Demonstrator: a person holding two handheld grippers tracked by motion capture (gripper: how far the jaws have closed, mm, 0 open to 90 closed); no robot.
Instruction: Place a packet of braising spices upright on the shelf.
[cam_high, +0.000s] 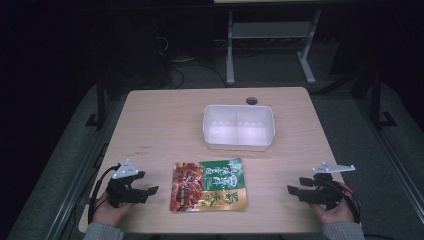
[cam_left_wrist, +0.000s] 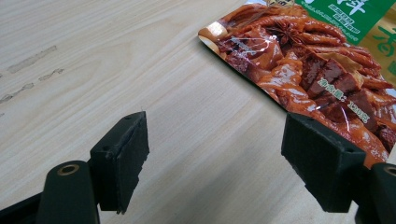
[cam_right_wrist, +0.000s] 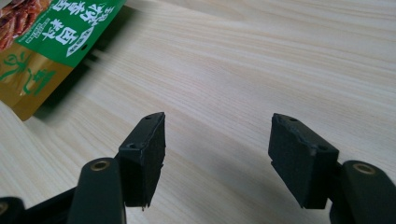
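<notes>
Left jaws: both black jaws of the left gripper (cam_high: 150, 192) are spread wide, with nothing held between them; bare wood is seen in the gap.
Right jaws: the jaws of the right gripper (cam_high: 293, 190) are spread wide too, and nothing is held.
Left gripper place: it is held low over the near left part of the table (cam_high: 160, 120), just beside the red end of the food packet (cam_high: 208, 184), not touching it.
Right gripper place: it is held at the near right, a little apart from the gold and green end of the packet.
Packet place: the packet is laid flat near the front edge, between the two grippers.
Packet long axis: it runs left to right across the table.
Packet pointing: the red picture end is turned left; the green and gold end is turned right.
Tub: a white tub (cam_high: 238, 127) with two parts inside is set farther back, past the packet, and looks empty.
Step in hand: it is judged that the packet is about to be reached for; no grab has been made yet.
Next move: a jaw would likely need to be slid under a thin edge of the packet, then closed gently, so the packet can be lifted toward the tub.
</notes>
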